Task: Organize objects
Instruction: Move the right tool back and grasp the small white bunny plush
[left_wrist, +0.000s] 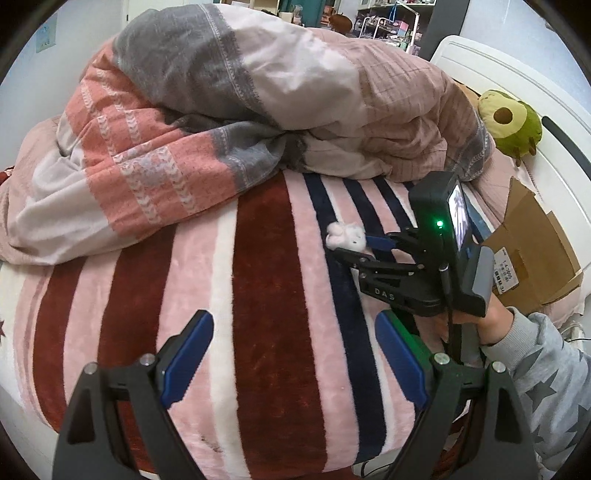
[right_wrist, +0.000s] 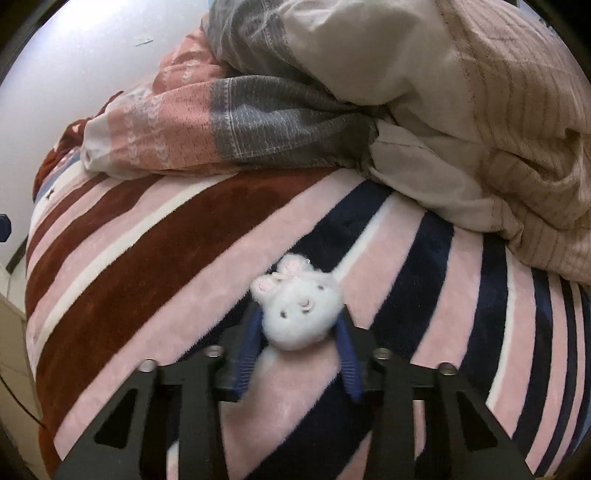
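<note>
Right claw (right_wrist: 301, 349) seemingly grips plush bunny (right_wrist: 301, 308).

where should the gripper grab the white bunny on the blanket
Around its round head, one pad on each cheek, coming in low from its chin side. The bunny lies face-up on the blanket, ears pointing away; the right gripper sits there already.

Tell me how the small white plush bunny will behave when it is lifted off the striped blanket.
The white plush bunny looks soft and fluffy, so it will probably squash between the right gripper pads rather than resist. It seems small and likely light. Its fuzzy surface should not slip easily, and it rests on the soft striped blanket, so nothing looks fragile.
</note>
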